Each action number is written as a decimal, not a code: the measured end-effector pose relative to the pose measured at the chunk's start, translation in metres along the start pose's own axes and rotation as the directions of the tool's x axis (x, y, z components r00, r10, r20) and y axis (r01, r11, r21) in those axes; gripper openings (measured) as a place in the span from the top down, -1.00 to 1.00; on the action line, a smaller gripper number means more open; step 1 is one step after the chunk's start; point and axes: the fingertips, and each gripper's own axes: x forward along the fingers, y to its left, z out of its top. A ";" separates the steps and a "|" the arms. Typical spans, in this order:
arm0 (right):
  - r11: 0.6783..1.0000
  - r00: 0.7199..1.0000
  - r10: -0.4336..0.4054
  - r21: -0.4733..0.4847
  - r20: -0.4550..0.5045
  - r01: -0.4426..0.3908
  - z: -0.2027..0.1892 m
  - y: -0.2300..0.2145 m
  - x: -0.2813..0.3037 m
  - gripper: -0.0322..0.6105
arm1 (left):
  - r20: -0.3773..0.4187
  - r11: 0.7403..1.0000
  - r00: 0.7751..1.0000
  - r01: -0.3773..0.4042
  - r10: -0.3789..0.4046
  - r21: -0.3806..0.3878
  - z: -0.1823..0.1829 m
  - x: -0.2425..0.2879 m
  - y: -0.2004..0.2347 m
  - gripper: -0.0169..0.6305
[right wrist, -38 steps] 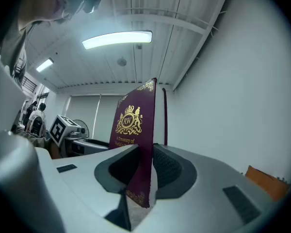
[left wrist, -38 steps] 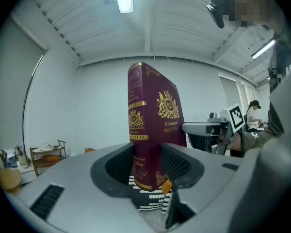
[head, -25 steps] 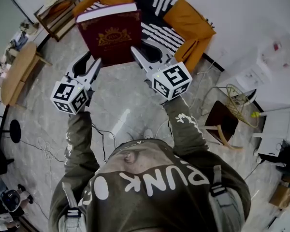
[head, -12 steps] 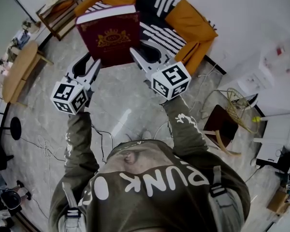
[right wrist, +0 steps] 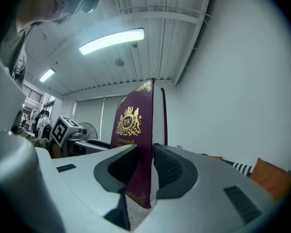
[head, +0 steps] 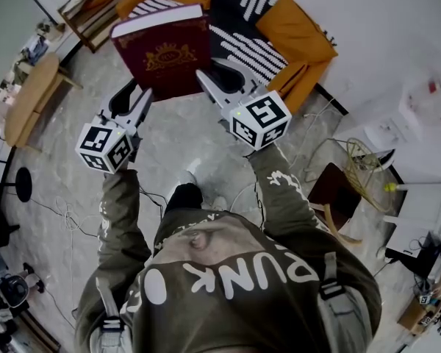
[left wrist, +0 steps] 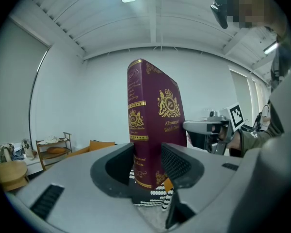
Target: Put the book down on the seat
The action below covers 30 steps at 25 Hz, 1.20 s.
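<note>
I hold a thick maroon book (head: 164,56) with a gold crest upright in the air between both grippers. My left gripper (head: 141,89) is shut on its lower left edge, and my right gripper (head: 208,71) is shut on its lower right edge. In the left gripper view the book (left wrist: 153,123) stands clamped at the spine end between the jaws of the left gripper (left wrist: 148,163). The right gripper view shows the book's (right wrist: 136,125) cover and page edge pinched in the right gripper (right wrist: 145,168). Beyond the book stands an orange armchair (head: 298,35), its seat covered by a black-and-white striped blanket (head: 250,50).
A wooden shelf unit (head: 88,6) stands left of the armchair, and a round wooden table (head: 26,98) further left. At the right are a dark stool with a wire basket (head: 349,179) and a white unit (head: 419,212). Cables (head: 66,223) lie on the marble floor. My shoe (head: 191,171) shows below the grippers.
The book and both grippers stay in the same hold, drifting slightly left. My leg has stepped forward into view, and the armchair has shifted right and up in the picture.
</note>
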 end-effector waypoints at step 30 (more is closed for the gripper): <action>0.997 0.996 -0.067 0.028 -0.057 0.069 -0.040 -0.160 0.272 0.55 | -0.017 0.996 0.998 0.064 -0.065 -0.055 -0.011 0.177 0.269 0.40</action>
